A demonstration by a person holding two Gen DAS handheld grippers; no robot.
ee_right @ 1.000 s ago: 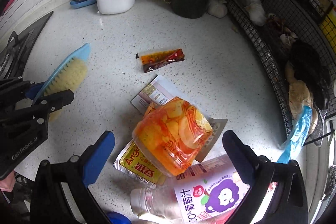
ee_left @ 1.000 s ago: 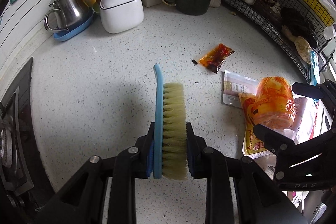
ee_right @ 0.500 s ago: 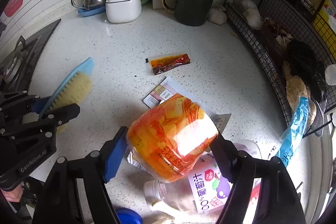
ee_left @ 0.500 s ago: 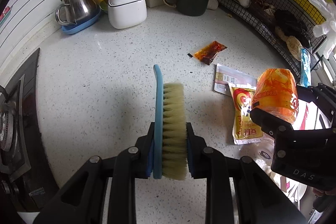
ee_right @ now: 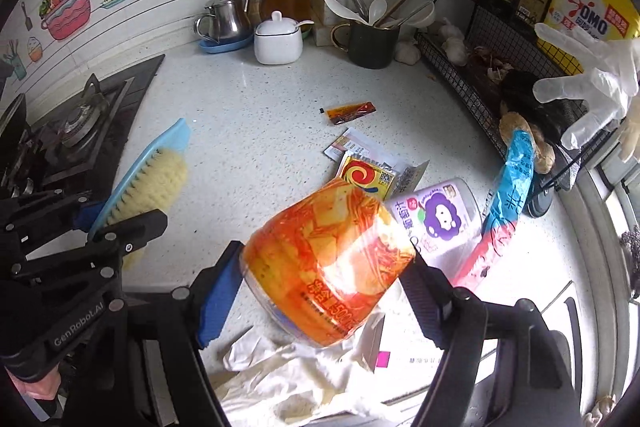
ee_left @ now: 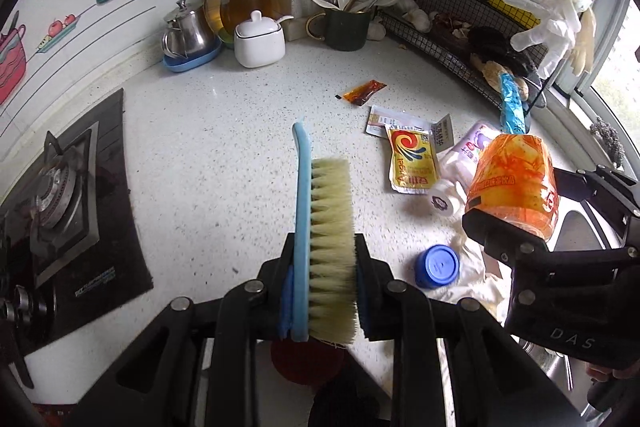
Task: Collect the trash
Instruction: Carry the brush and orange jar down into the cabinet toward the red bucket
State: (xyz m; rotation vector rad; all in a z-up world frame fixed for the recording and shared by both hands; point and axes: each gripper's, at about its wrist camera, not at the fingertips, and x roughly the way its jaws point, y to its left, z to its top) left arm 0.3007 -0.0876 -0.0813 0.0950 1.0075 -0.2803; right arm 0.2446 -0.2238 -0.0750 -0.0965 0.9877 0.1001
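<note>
- Trash: the orange jar [ee_right: 328, 263] is clamped between the pads of the right gripper [ee_right: 320, 279], clear of the countertop [ee_left: 224, 131] and tilted, its mouth end toward the camera.
- Right jaws have just been closing and now press both sides of the jar. Grip looks firm, though the jar sits askew between the pads.
- Left gripper [ee_left: 322, 279] is clenched on a blue-backed brush [ee_left: 324, 227], bristles facing right in the left wrist view. The brush hangs above the counter and touches no litter.
- Still on the counter: red sauce sachet [ee_left: 362, 91], yellow packet [ee_left: 412, 161] lying on a white paper wrapper [ee_left: 394, 117], the purple-label bottle [ee_right: 440, 215] on its side, a blue cap [ee_left: 438, 265], and crumpled white tissue [ee_right: 280, 375] near the front edge.
- Step in hand, as I judge it: carrying off the first picked item. No bin shows in either view, so the drop point is unknown.
- Next move calls for taking the jar to a receptacle without letting it slip from its tilt, then letting go and coming back for the flat wrappers. The brush may serve to sweep those together.
- Against the earlier frames: a second ago the jar lay on the packets with the right jaws wide around it; now it is gripped and lifted.
- Both views now take in more of the counter, wall and wire rack [ee_left: 460, 39], so both hands sit higher and farther back.
- Brush grip is unchanged, and the loose litter lies where it did.
</note>
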